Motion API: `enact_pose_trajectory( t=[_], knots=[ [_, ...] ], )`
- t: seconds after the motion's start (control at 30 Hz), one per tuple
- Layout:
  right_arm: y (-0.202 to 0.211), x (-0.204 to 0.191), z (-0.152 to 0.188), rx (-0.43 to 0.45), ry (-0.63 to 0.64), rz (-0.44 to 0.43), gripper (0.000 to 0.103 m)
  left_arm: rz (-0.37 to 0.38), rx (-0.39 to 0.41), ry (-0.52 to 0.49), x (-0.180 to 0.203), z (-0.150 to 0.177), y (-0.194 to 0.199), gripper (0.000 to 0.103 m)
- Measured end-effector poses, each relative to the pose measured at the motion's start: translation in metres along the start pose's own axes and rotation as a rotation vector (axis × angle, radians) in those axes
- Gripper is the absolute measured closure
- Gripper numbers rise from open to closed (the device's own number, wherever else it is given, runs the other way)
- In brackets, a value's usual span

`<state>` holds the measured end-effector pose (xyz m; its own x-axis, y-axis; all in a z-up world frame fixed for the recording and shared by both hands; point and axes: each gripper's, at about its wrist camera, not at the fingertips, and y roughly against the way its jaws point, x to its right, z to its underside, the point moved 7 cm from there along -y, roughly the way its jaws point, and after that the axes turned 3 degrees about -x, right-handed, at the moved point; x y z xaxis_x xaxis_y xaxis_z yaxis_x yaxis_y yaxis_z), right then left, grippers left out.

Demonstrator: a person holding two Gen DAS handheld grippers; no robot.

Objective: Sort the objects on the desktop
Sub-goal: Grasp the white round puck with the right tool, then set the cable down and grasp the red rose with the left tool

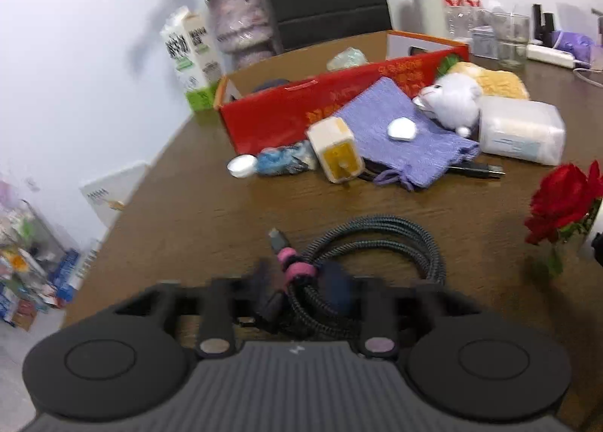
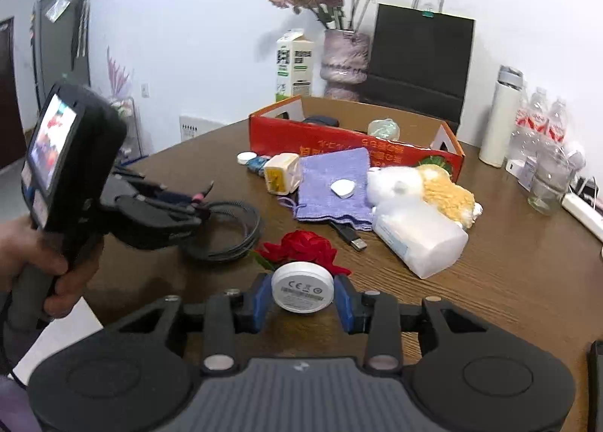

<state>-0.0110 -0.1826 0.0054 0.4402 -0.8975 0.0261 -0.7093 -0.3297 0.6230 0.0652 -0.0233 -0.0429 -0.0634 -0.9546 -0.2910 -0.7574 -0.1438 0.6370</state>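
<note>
You've barely begun: your left gripper [image 1: 301,281] pinches the cable [image 1: 377,243], your right gripper [image 2: 302,298] clamps a puck [image 2: 302,288], the box [image 2: 339,141] holds little, clutter remains.

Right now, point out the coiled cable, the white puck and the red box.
coiled cable [image 1: 380,243], left wrist view, on the braided loop.
white puck [image 2: 302,290], right wrist view, on its labelled face.
red box [image 2: 339,141], right wrist view, on its front wall.

A coiled black braided cable [image 1: 377,255] with pink ties hangs pinched in the left gripper [image 1: 301,281]. A white round puck [image 2: 302,290], label showing, sits clamped in the right gripper [image 2: 303,300], a red box [image 2: 354,130] at twelve o'clock.
</note>
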Motion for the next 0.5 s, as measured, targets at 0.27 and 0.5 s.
enact_pose_trajectory(
  t=[0.27,0.5],
  knots=[
    [-0.004,0.017,-0.006,0.098,-0.066,-0.121,0.068,0.425,0.187,0.151,-0.010,-0.013,0.051,0.000],
    [-0.014,-0.009,-0.003,0.137,0.101,-0.110,0.068,0.757,0.011,0.344,0.021,-0.028,0.025,0.011]
  ],
)
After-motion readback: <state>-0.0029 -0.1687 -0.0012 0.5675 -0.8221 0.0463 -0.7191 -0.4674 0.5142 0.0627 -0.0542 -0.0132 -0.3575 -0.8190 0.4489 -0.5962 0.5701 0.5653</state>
